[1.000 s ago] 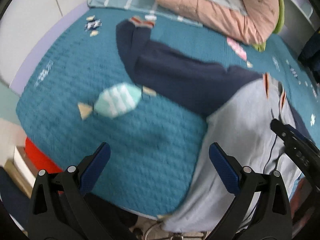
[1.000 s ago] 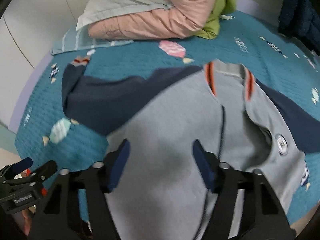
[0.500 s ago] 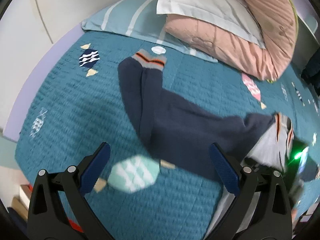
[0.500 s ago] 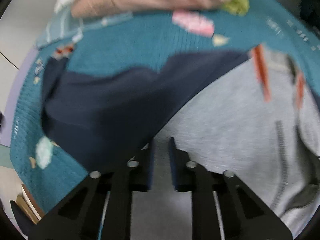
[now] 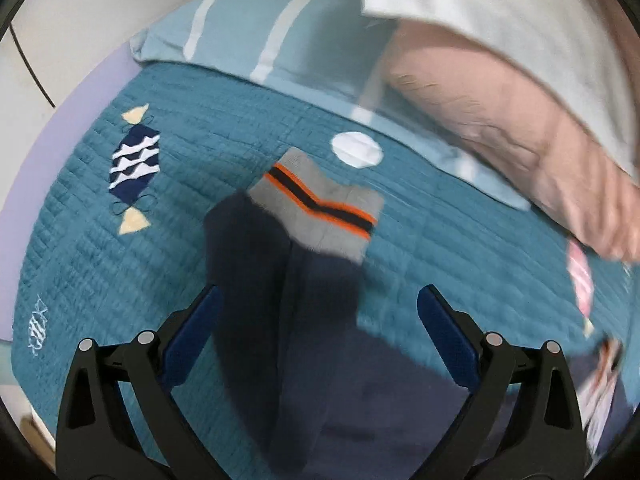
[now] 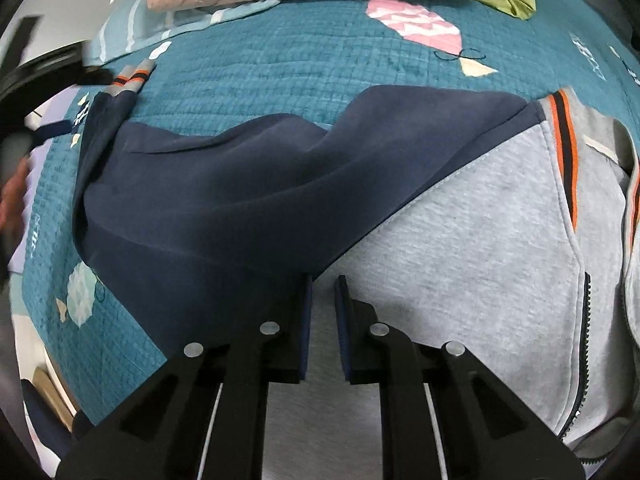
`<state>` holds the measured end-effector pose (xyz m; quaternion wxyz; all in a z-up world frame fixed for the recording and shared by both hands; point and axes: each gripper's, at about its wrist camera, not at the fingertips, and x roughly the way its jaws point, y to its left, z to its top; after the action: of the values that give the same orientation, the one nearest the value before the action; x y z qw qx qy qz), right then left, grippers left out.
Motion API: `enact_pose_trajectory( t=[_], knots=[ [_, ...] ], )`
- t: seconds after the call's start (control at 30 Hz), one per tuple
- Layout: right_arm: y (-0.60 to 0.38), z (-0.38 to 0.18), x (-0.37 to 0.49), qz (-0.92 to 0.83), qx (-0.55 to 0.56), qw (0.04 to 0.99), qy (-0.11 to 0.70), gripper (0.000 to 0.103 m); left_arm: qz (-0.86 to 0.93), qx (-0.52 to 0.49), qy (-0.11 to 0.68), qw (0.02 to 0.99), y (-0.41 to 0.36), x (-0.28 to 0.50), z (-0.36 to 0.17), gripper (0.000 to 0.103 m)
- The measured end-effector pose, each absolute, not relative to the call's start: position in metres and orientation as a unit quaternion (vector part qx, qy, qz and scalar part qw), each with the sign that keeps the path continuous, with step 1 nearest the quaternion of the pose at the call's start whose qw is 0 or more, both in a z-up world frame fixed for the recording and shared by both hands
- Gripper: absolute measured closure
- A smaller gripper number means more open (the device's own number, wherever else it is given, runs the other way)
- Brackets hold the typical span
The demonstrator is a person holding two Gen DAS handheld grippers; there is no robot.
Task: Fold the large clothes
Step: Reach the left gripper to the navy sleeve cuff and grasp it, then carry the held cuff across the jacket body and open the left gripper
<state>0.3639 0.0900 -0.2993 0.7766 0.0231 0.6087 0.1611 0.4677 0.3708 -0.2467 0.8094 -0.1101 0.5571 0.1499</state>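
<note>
Right tongs (image 6: 322, 284) clamped on grey jacket (image 6: 460, 264); left tongs (image 5: 318, 312) apart over its navy sleeve (image 5: 288, 320); pink pillow (image 5: 500, 120) beyond.

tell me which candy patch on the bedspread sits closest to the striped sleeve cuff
The plain white round patch, just beyond the cuff. The navy-and-white candy lies further off to the side, and the pink one nearer the pillows.

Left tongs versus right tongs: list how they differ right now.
The left tongs stand wide open above the navy sleeve, near its striped cuff; the right tongs are nearly closed, pinching the jacket where navy meets grey. Left holds nothing; right grips fabric. Both have black arms, blue pads, and point steeply down.
</note>
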Motion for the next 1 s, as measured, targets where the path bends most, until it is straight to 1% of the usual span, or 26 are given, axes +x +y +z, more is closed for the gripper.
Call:
enact_pose_trajectory(
  t=[0.13,0.17,0.2,0.23,0.3,0.33,0.37,0.4,0.5,0.77,0.87,1.0],
  knots=[
    [0.091,-0.302,0.363,0.168,0.018,0.779,0.603,0.092,0.17,-0.076,0.583,0.791,0.369,0.501,-0.274,0.006],
    [0.09,-0.303,0.363,0.17,0.019,0.779,0.603,0.092,0.172,-0.069,0.591,0.785,0.368,0.506,-0.281,0.017],
    [0.089,-0.303,0.361,0.172,0.022,0.779,0.603,0.092,0.183,-0.056,0.598,0.778,0.368,0.509,-0.287,0.026],
    [0.087,-0.303,0.361,0.174,0.025,0.778,0.603,0.092,0.186,-0.048,0.591,0.783,0.366,0.51,-0.285,0.027],
    [0.084,-0.303,0.36,0.179,0.034,0.776,0.604,0.092,0.192,-0.05,0.584,0.787,0.365,0.51,-0.277,0.049],
    [0.081,-0.303,0.36,0.182,0.037,0.775,0.604,0.092,0.192,-0.053,0.581,0.789,0.365,0.509,-0.272,0.052],
    [0.08,-0.303,0.36,0.184,0.039,0.775,0.604,0.092,0.187,-0.056,0.579,0.791,0.364,0.507,-0.266,0.061],
    [0.078,-0.303,0.36,0.185,0.043,0.774,0.604,0.092,0.191,-0.049,0.578,0.792,0.364,0.506,-0.261,0.078],
    [0.074,-0.305,0.361,0.184,0.057,0.772,0.605,0.092,0.185,-0.042,0.562,0.805,0.36,0.493,-0.237,0.081],
    [0.074,-0.302,0.36,0.171,0.078,0.772,0.607,0.092,0.144,0.005,0.506,0.85,0.337,0.429,-0.16,0.081],
    [0.073,-0.301,0.36,0.163,0.087,0.77,0.611,0.092,0.126,0.008,0.49,0.863,0.316,0.396,-0.132,0.081],
    [0.065,-0.303,0.362,0.164,0.108,0.763,0.616,0.094,0.114,0.037,0.463,0.878,0.288,0.363,-0.11,0.081]
  ],
)
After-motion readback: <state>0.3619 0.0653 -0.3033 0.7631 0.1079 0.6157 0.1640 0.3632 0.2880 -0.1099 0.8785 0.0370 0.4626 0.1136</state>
